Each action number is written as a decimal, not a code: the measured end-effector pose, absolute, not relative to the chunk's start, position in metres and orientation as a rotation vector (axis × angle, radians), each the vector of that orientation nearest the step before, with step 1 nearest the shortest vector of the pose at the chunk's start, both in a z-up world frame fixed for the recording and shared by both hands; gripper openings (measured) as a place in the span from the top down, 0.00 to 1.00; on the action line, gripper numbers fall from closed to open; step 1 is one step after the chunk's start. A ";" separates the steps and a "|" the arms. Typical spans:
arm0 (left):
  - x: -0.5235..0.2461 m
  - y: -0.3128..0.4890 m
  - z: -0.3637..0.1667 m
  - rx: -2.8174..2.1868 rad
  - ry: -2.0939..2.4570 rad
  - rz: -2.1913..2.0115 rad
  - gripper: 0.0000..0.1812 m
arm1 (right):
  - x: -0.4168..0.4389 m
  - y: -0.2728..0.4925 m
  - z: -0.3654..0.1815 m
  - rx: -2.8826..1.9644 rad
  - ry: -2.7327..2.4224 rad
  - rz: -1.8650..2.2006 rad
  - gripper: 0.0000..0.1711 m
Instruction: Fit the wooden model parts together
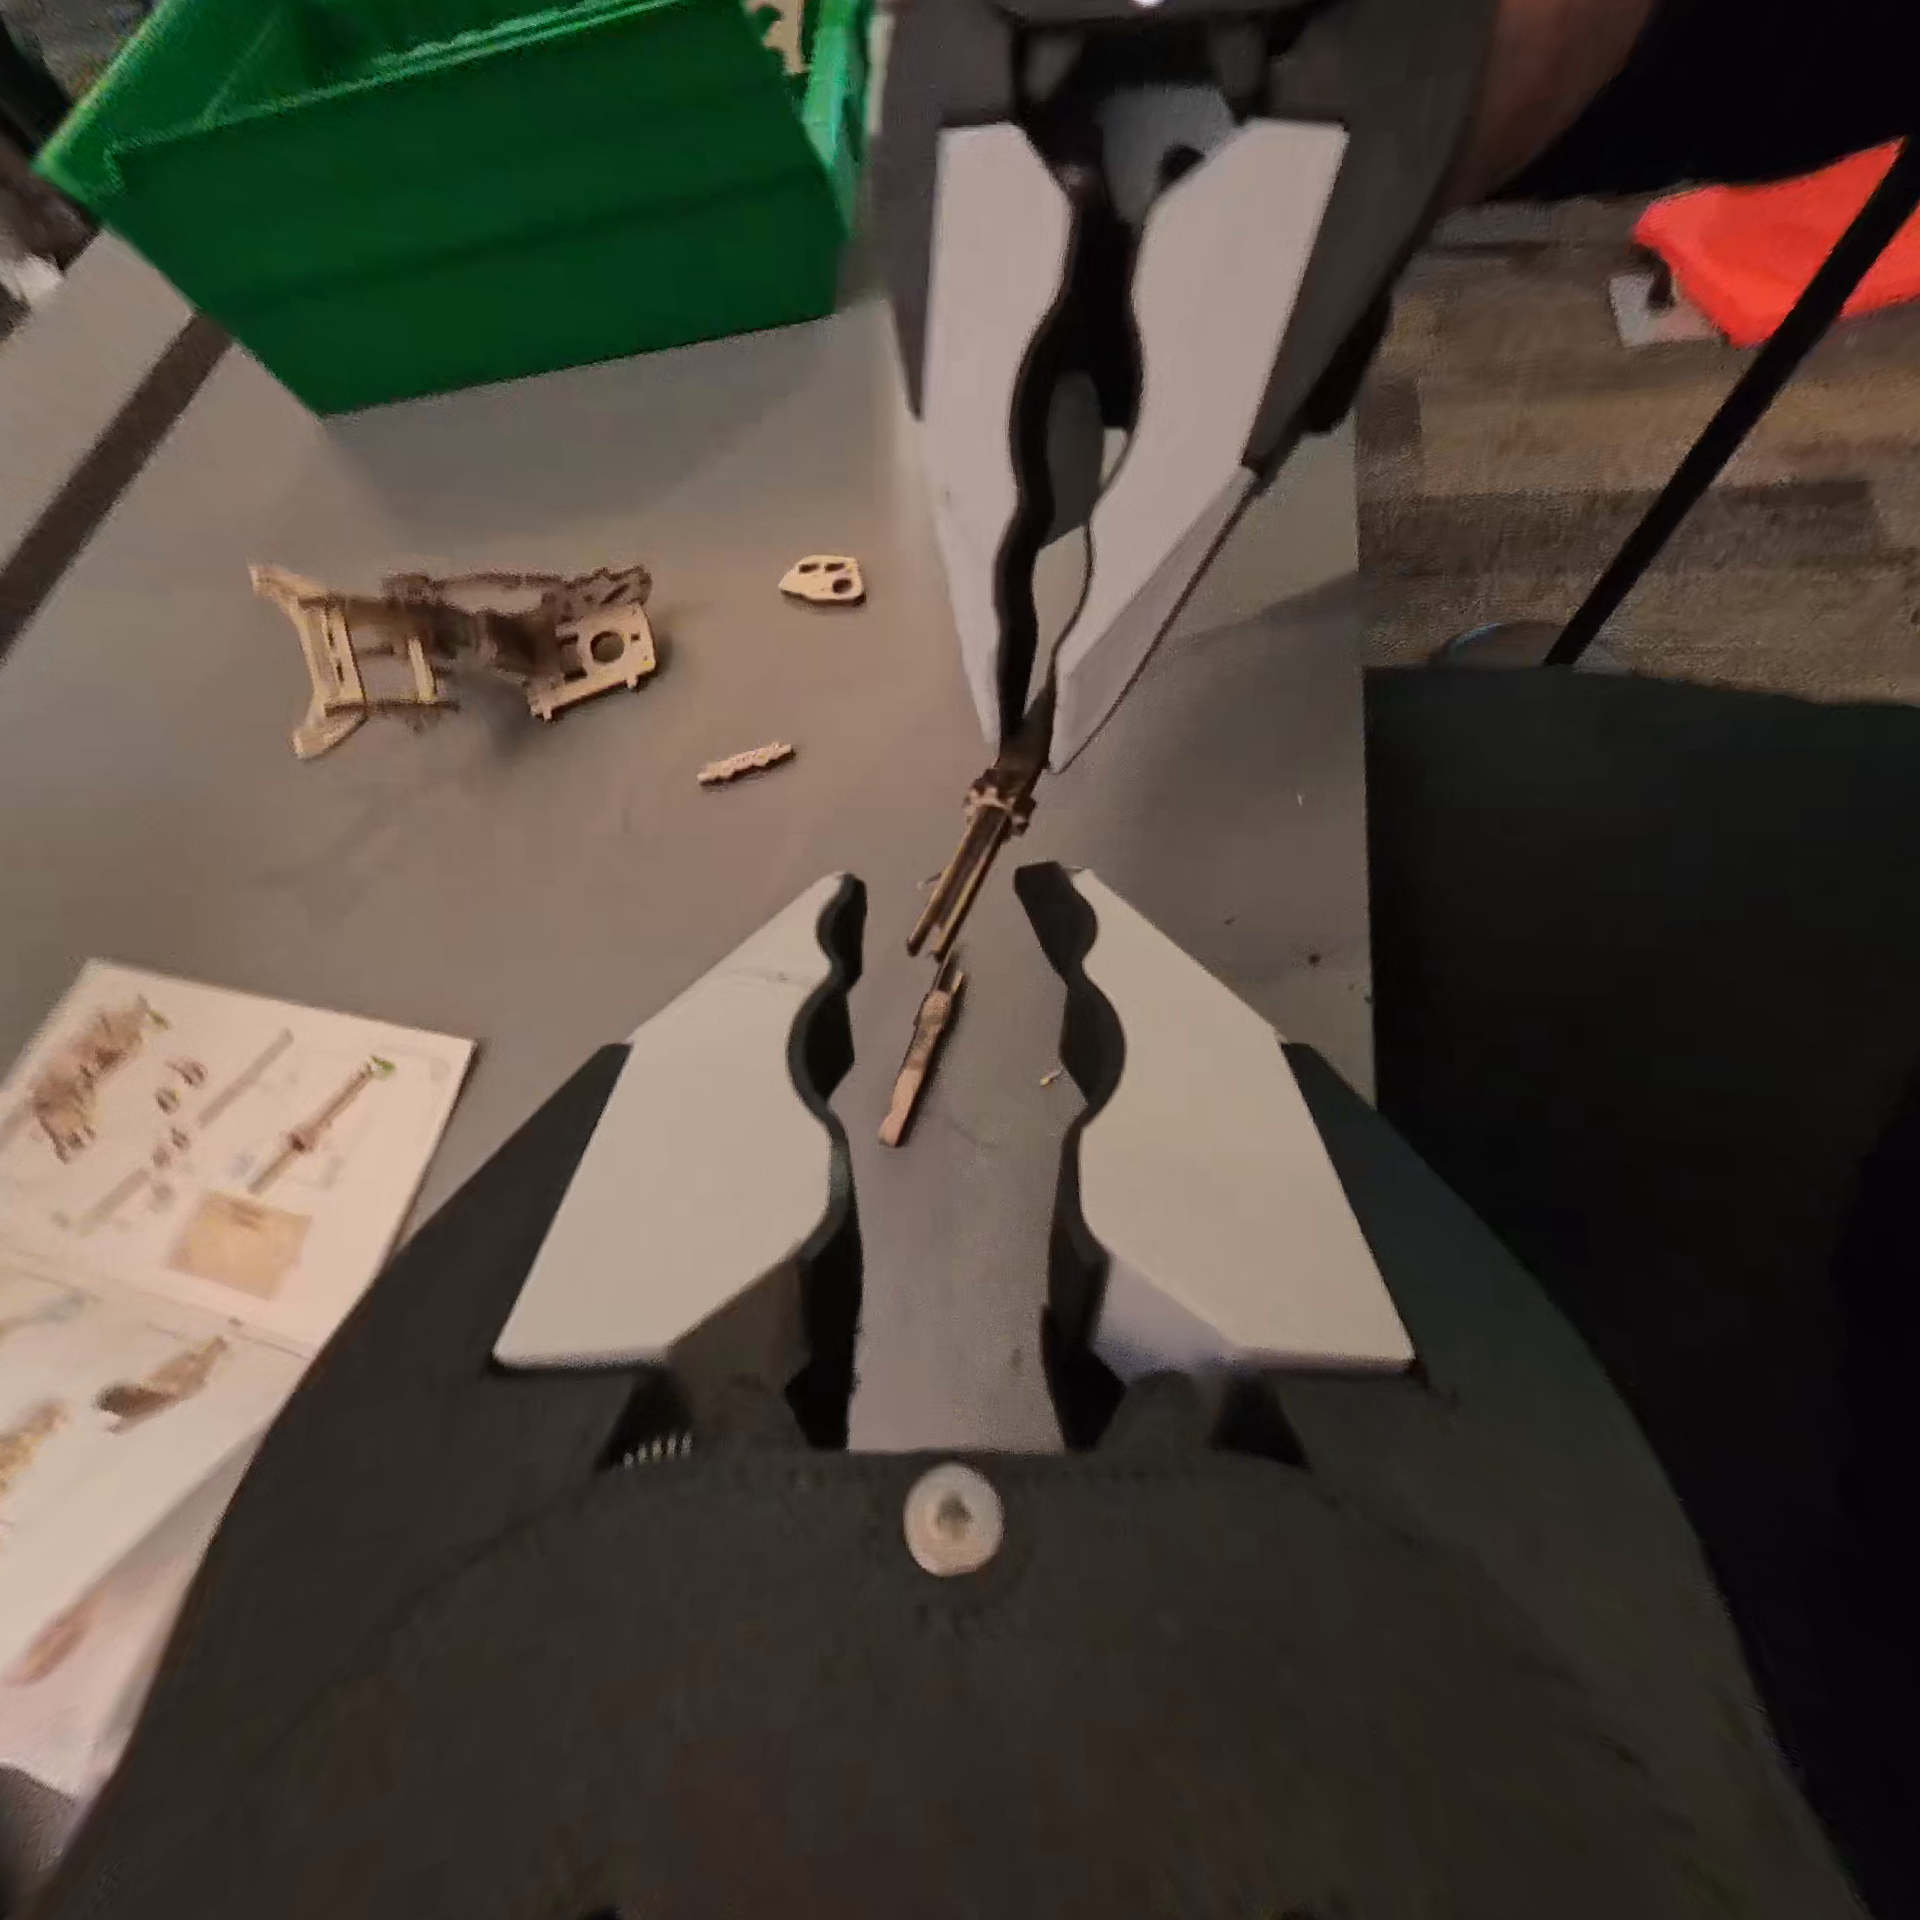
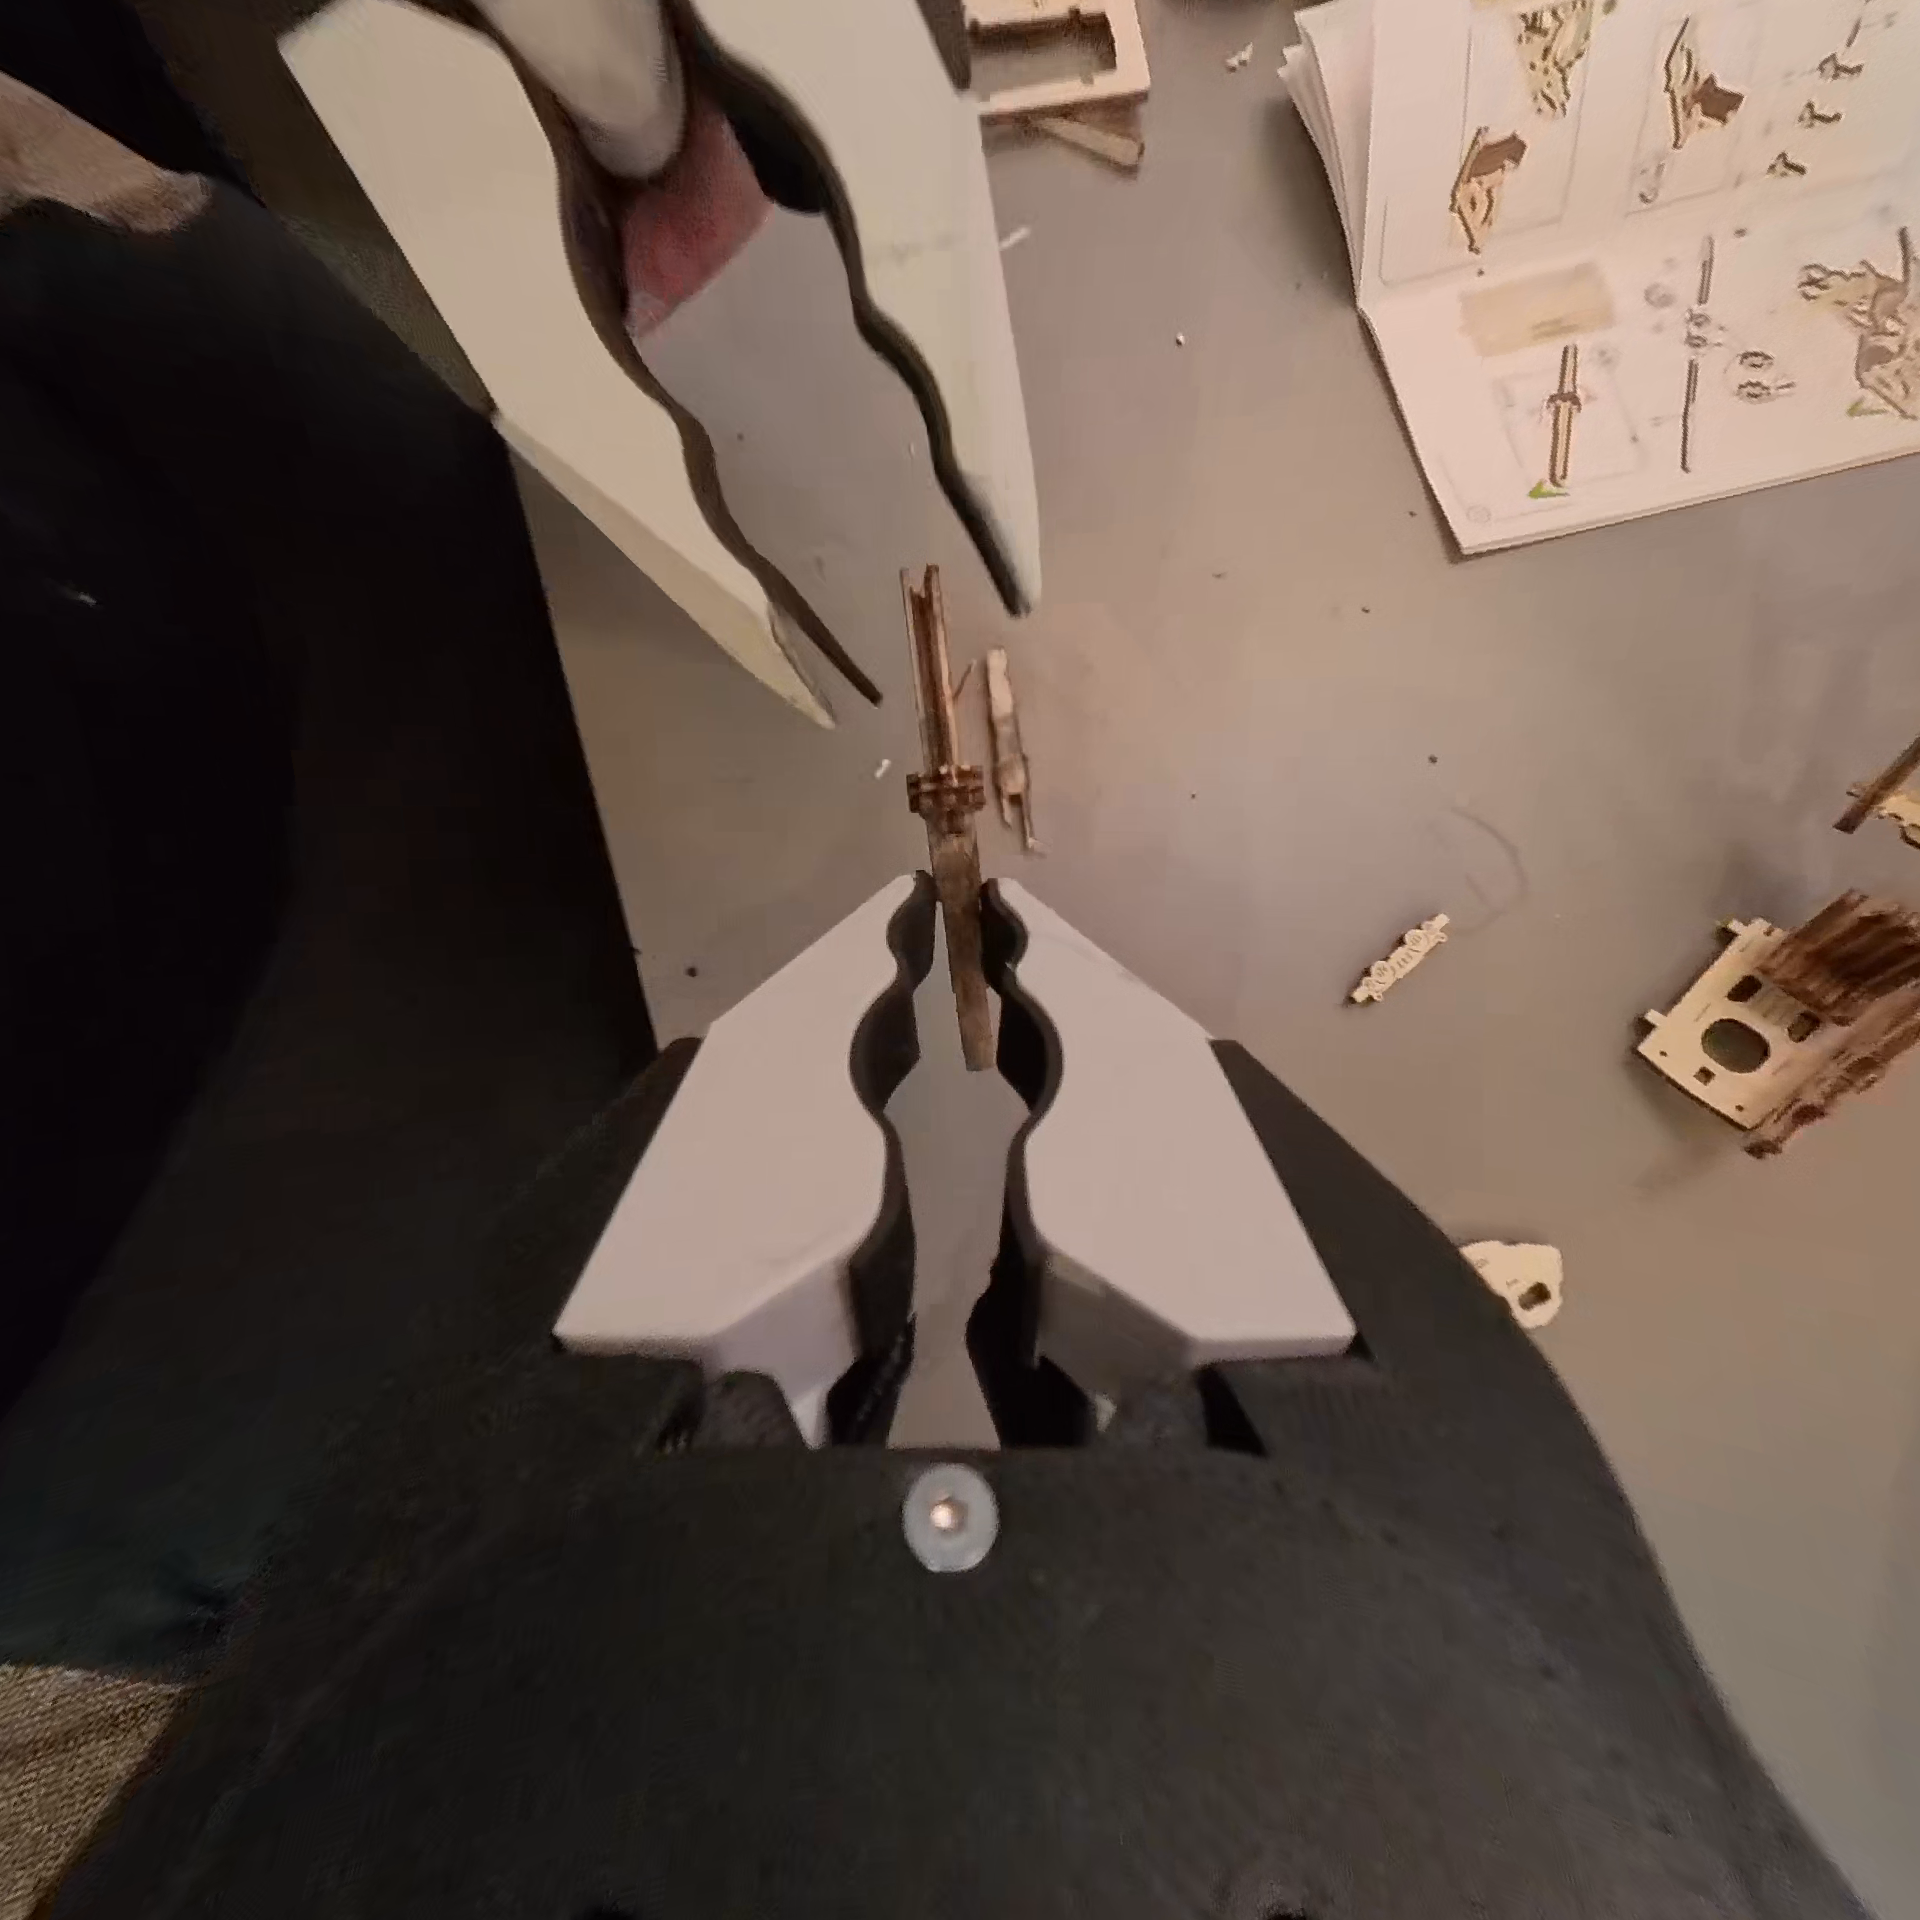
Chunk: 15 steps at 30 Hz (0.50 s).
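Grey tabletop, one wooden rod pinched and one strip lying loose

Grey table (image 1: pixel 520 883) carries everything, and the wooden rod (image 2: pixel 951 821) serves as the landmark for places. That rod, a slim shaft with a small notched collar round its middle, is clamped at its near end between the tips of the right gripper (image 2: pixel 956 883), whose jaws are pressed together on it; its free end points away toward the left gripper (image 1: pixel 940 883). In the left wrist view the same rod (image 1: pixel 966 862) hangs off the table, with its tip reaching into the gap between the left gripper's tips. The left gripper's jaws are spread and hold nothing. Just beyond the rod's free end, a short wooden strip (image 1: pixel 920 1049) lies flat on the table between the left gripper's fingers, touching neither finger.

Left of the rod in the left wrist view, a small notched bar (image 1: pixel 745 764) lies near, a rounded plate with holes (image 1: pixel 823 580) a little farther, and a partly built wooden frame (image 1: pixel 457 649) farther still. Behind the frame stands a green bin (image 1: pixel 468 197). An open instruction booklet (image 1: pixel 197 1153) lies on the table's near left side. On the rod's other side, a dark chair back (image 1: pixel 1642 1039) stands off the table edge
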State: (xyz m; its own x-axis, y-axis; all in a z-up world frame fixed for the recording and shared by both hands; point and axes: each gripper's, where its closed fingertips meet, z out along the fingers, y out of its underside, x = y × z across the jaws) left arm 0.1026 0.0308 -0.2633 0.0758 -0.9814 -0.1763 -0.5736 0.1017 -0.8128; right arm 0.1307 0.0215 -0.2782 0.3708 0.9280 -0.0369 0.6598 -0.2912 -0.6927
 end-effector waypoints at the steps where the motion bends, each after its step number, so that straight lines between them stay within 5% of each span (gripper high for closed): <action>1: 0.103 0.030 -0.264 -1.543 1.631 -0.594 0.83 | 0.129 0.019 -0.273 -2.040 -1.361 0.622 0.96; 4: 0.104 0.024 -0.263 -1.502 1.670 -0.559 0.96 | 0.122 0.012 -0.260 -2.006 -1.336 0.698 0.96; 10: 0.099 0.014 -0.251 -1.623 1.613 -0.824 0.99 | 0.119 0.015 -0.241 -1.942 -1.286 0.667 0.95; 15: 0.100 0.013 -0.228 -1.747 1.391 -1.240 0.99 | 0.121 0.019 -0.233 -1.849 -1.367 0.370 0.85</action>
State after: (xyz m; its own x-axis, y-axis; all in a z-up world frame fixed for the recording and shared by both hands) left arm 0.0995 0.0129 -0.2280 0.0243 -0.9515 0.3066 -0.4135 -0.2888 -0.8635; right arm 0.1207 0.0194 -0.2329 0.3758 0.9018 0.2134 0.6712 -0.1061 -0.7336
